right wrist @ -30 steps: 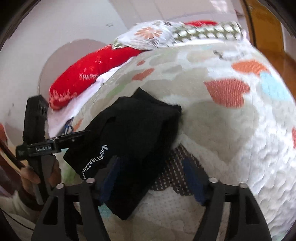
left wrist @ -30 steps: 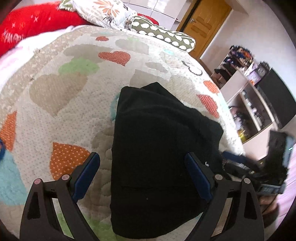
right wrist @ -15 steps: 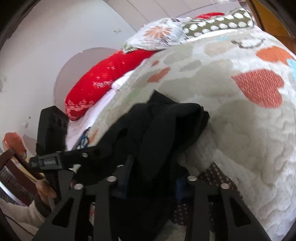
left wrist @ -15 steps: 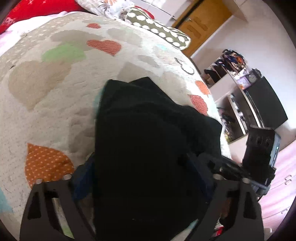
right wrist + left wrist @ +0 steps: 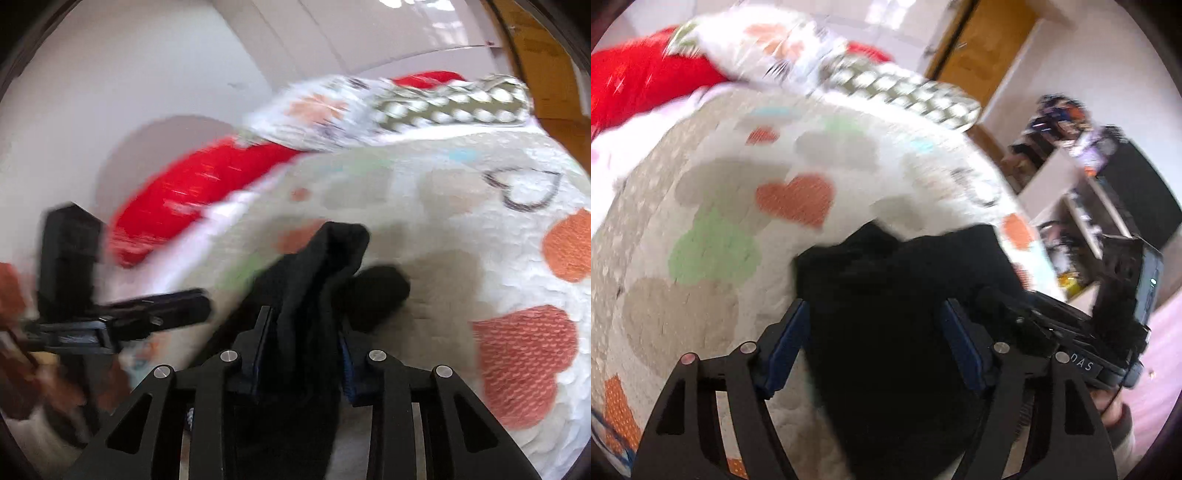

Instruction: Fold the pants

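The black pants (image 5: 886,314) are folded into a thick bundle, lifted off the heart-patterned quilt (image 5: 720,221). My left gripper (image 5: 875,343) has its blue pads on either side of the bundle and is shut on it. My right gripper (image 5: 301,350) is shut tight on the other edge of the pants (image 5: 317,280), cloth bunched between the fingers. The right gripper also shows in the left wrist view (image 5: 1052,328), and the left gripper shows in the right wrist view (image 5: 147,314). Both views are motion-blurred.
A red pillow (image 5: 639,85), a floral pillow (image 5: 768,40) and a green dotted pillow (image 5: 908,92) lie at the head of the bed. A wooden door (image 5: 990,48) and white shelves (image 5: 1082,206) with a dark screen (image 5: 1137,192) stand to the right.
Both grippers closed on the pants and lifted them off the quilt. The cameras have tilted up toward the pillows, and the bundle now hangs bunched between the fingers.
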